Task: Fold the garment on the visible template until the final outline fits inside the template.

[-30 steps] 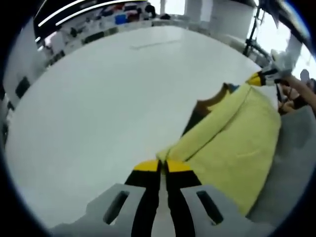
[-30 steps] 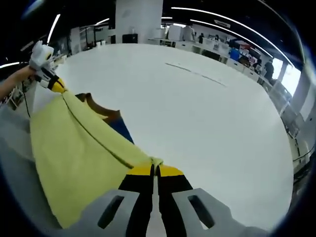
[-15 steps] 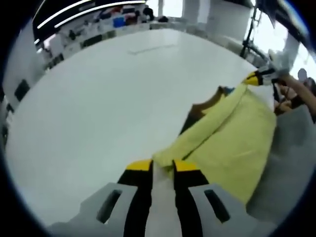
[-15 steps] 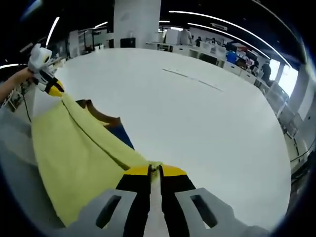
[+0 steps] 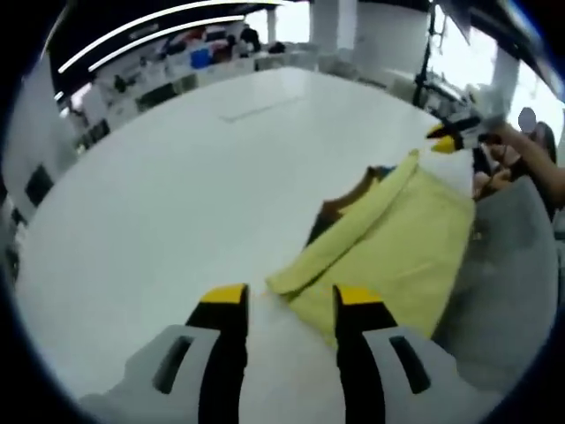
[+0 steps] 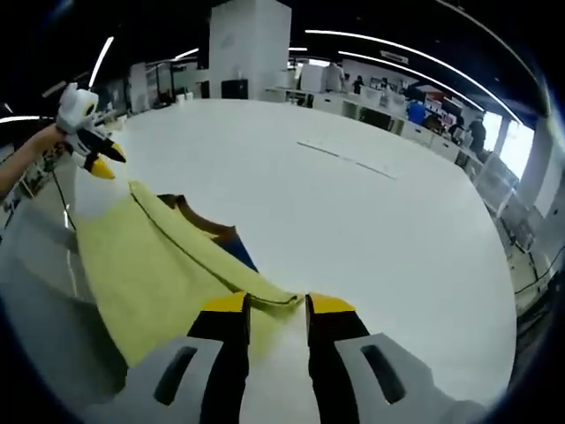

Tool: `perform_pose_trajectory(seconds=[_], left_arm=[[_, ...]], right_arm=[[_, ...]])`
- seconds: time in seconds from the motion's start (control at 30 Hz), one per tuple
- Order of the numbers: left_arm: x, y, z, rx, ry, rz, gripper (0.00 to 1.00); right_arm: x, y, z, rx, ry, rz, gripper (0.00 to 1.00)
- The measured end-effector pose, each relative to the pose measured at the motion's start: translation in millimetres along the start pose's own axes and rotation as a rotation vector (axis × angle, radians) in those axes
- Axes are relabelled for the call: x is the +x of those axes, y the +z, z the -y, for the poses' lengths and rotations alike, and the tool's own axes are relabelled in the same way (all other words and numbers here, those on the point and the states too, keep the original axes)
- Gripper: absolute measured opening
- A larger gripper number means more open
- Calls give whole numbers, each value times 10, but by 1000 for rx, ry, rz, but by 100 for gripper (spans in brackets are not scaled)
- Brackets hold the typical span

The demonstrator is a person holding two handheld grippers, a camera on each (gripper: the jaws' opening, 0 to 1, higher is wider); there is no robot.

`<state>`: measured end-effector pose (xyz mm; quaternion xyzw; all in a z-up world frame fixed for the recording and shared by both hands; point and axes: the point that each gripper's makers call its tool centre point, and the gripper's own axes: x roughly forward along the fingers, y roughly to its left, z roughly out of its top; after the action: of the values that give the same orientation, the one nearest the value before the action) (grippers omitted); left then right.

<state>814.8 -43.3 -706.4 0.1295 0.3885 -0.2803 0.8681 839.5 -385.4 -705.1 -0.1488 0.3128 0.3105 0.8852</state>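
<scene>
White table (image 5: 159,194) carried a yellow garment (image 5: 397,247) folded along its far edge, lying over a dark template (image 6: 237,252) (brown and blue edges showed beyond the fold), with grey cloth (image 5: 503,265) beside it. The left gripper (image 5: 287,300) stood with jaws wide apart, just short of the garment's corner and gripping nothing. The right gripper (image 6: 274,309) likewise stood wide, the opposite corner lying loose between its yellow tips.

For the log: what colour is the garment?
Pale yellow garment, with brown and blue parts near its far edge; clearest in the left gripper view.
</scene>
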Motion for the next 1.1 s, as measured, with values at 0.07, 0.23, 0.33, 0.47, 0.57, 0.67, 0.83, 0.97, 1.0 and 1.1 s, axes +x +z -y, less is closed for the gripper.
perform_pose_trajectory(seconds=[0.07, 0.23, 0.33, 0.47, 0.57, 0.67, 0.83, 0.97, 1.0, 1.1], left_arm=[[-44, -30, 37, -1, -6, -5, 37], [-143, -146, 204, -3, -50, -26, 41], [-218, -196, 300, 2, -79, -35, 42], [-322, -283, 356, -2, -92, -56, 42], [-412, -337, 421, -24, -111, -60, 42], [-469, -408, 475, -52, -126, -81, 40], [-517, -555, 636, -74, -181, -140, 40], [-539, -650, 712, -99, -203, -176, 39], [-546, -665, 730, -103, -208, -182, 38], [-566, -731, 791, -113, -214, -204, 37]], right_arm=[[-64, 3, -63, -7, 20, -2, 30], [-217, -27, -204, 4, 58, -10, 34], [-293, -79, -292, -8, 78, -20, 42], [-397, -242, -394, -31, 114, -80, 42], [-456, -321, -447, -1, 141, -97, 43], [-502, -407, -509, 4, 155, -128, 43], [-564, -506, -591, 54, 185, -177, 40], [-609, -635, -630, 77, 201, -240, 36], [-619, -656, -644, 76, 205, -250, 35], [-659, -733, -700, 84, 225, -282, 36]])
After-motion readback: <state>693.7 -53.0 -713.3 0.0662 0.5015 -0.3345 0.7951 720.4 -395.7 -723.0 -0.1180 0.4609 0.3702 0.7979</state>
